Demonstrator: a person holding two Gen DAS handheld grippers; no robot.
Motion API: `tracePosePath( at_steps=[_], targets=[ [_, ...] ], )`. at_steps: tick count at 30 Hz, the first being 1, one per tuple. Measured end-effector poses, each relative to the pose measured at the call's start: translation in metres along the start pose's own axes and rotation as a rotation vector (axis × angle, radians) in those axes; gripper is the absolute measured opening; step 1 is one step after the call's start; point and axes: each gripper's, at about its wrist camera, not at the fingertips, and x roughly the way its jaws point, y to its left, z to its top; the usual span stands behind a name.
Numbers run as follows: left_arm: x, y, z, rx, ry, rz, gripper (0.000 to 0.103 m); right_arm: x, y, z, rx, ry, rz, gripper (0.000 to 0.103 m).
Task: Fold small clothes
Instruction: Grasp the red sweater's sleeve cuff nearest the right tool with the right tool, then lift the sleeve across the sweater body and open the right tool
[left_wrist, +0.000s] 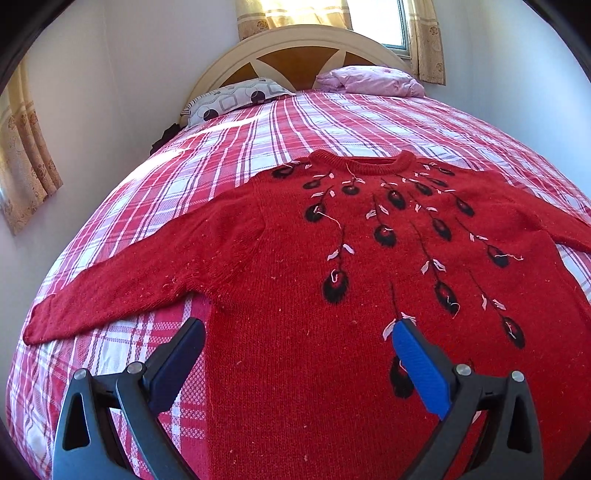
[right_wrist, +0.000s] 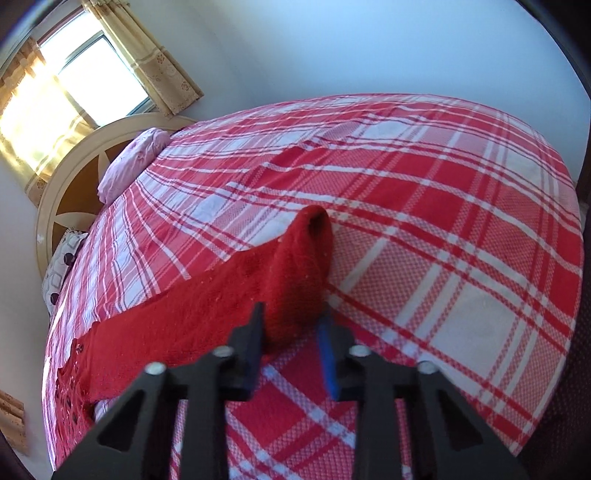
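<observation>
— On the plaid bed, where's the red sweater?

— Spread flat, front up. My left fingers hang wide apart over its hem. My right fingers pinch the sleeve, though contact looks loose.

— Handling?

— Soft, floppy knit, probably light; take cuffs and hem.

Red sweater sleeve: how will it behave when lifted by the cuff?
Probably floppy: the sleeve already sags in a fold between the right gripper fingers. The knit looks thick, so likely grippy, not slippery. The sweater body may drag along the bedspread.
</observation>
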Motion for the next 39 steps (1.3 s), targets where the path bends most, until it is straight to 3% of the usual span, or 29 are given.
tracePosePath(
  at_steps=[5,10,19,29,35,39],
  targets=[
    [-0.004,0.007,0.0,-0.014,-0.009,-0.031,0.102,0.0,0.021,0.005,-0.073,-0.018,-0.005,0.019],
    [-0.009,0.013,-0.001,-0.04,-0.017,-0.064,0.102,-0.013,0.069,0.015,-0.189,-0.056,0.033,0.018],
    [-0.018,0.029,-0.006,-0.097,-0.032,-0.124,0.102,-0.041,0.203,0.01,-0.426,-0.095,0.204,0.018],
    [-0.028,0.052,-0.013,-0.146,-0.053,-0.151,0.102,-0.061,0.355,-0.064,-0.738,-0.095,0.422,0.017],
    [-0.032,0.063,-0.015,-0.166,-0.062,-0.152,0.102,-0.058,0.413,-0.13,-0.902,-0.047,0.513,0.017],
    [-0.033,0.069,-0.016,-0.174,-0.062,-0.147,0.102,-0.05,0.431,-0.173,-0.975,0.011,0.562,0.017]
  ],
)
